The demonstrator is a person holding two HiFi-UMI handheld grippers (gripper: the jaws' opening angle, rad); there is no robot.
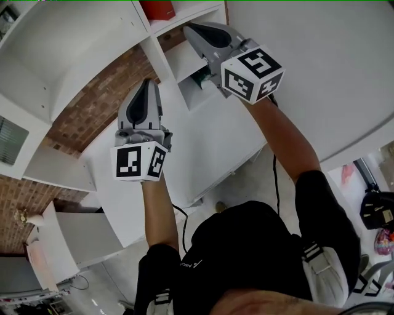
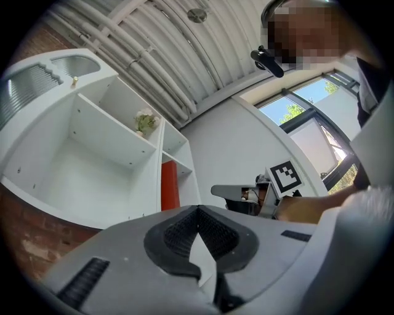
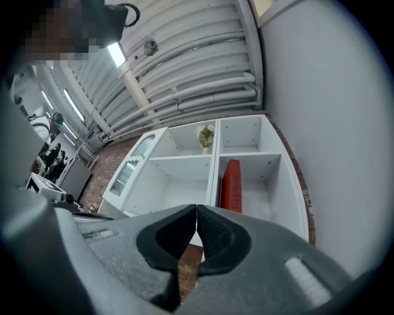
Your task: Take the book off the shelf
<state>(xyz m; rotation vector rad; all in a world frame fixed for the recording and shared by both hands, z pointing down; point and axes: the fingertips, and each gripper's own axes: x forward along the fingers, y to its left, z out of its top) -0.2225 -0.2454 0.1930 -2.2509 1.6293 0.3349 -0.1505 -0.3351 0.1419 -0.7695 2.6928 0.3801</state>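
Note:
The red book (image 3: pixel 231 184) stands upright in a lower right compartment of the white shelf unit (image 3: pixel 184 159), against that compartment's left wall. It also shows as a red edge (image 2: pixel 170 184) in the left gripper view and at the top of the head view (image 1: pixel 157 7). My right gripper (image 3: pixel 196 210) is shut with nothing in it, raised and pointing at the shelf, short of the book. In the head view its tip (image 1: pixel 192 31) is just below the book's compartment. My left gripper (image 1: pixel 146 85) is also shut and empty, lower and to the left, in front of a shelf board.
A small potted plant (image 3: pixel 205 136) sits in the compartment above and to the left of the book. Brick wall (image 1: pixel 92 111) shows behind the open shelf backs. A plain white wall (image 1: pixel 332 67) runs to the right. The other compartments (image 2: pixel 86 160) hold nothing.

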